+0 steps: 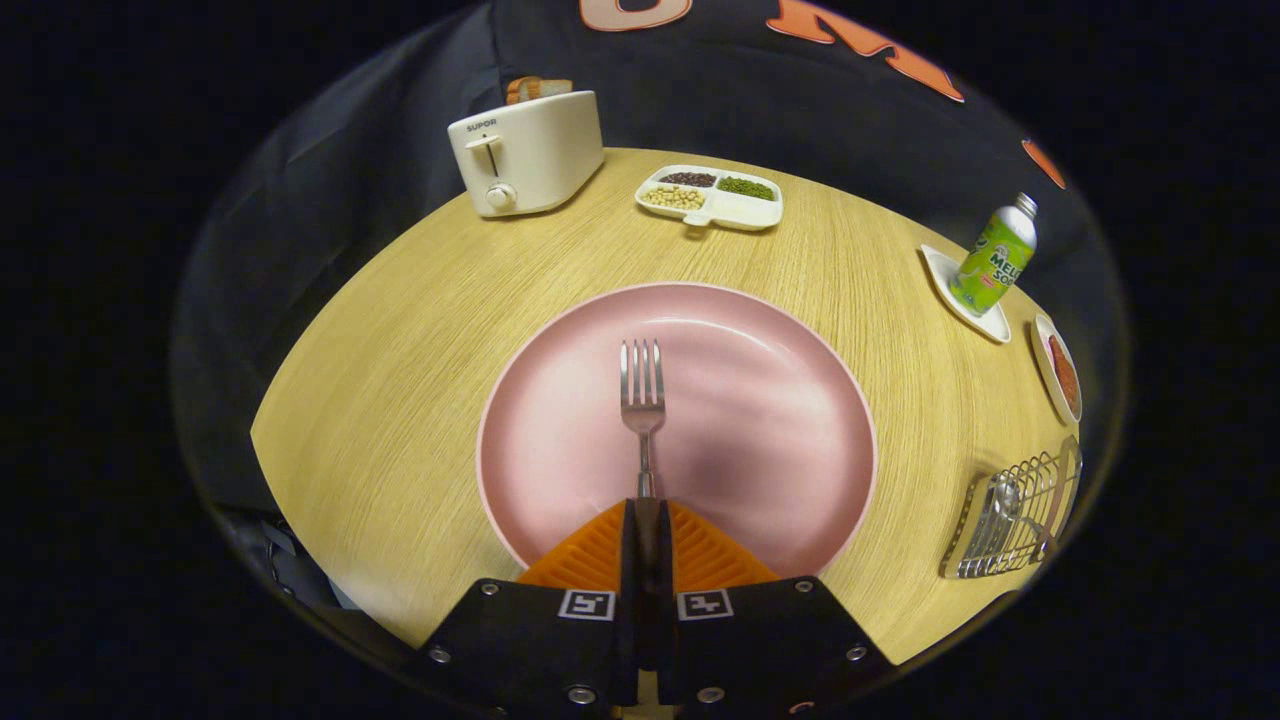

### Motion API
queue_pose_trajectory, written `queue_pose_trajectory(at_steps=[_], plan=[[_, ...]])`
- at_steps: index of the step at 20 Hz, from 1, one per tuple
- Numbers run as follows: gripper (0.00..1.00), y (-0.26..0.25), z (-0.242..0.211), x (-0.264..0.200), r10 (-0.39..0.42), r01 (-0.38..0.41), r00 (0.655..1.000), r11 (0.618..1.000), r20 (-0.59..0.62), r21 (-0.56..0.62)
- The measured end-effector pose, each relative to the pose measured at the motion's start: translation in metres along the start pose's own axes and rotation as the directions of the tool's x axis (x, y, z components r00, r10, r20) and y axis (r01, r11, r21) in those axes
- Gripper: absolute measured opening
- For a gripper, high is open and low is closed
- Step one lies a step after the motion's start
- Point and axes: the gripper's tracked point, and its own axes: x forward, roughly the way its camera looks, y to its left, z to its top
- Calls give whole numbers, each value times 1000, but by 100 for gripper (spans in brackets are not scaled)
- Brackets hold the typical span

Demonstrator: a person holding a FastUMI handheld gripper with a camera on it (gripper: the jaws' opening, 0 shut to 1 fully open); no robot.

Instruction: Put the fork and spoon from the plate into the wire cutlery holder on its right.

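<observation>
With the tool (647,520) closed on the handle of the stainless fork (642,400) over the pink plate (760,400), light, stiff, slippery (prone to pivot), best pinched mid-handle for the wire cutlery holder (1015,515).

The toaster (527,150) bears the brand word "SUPOR" on its front corner — plain dark capitals. The green bottle (992,256) carries large white lettering, only partly readable — "MEL" and "SO".
</observation>
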Motion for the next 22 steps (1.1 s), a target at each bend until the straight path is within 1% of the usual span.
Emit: queue_pose_trajectory(at_steps=[2,5,9,17,22], plan=[[6,-5,8,-6,1,-2,1000,1000,31,29],[5,-12,16,-20,4,-10,997,997,72,72],[5,-33,27,-46,-22,4,989,993,149,116],[5,-101,25,-117,-155,113,954,979,258,168],[5,-141,16,-163,-240,173,928,955,284,241]])
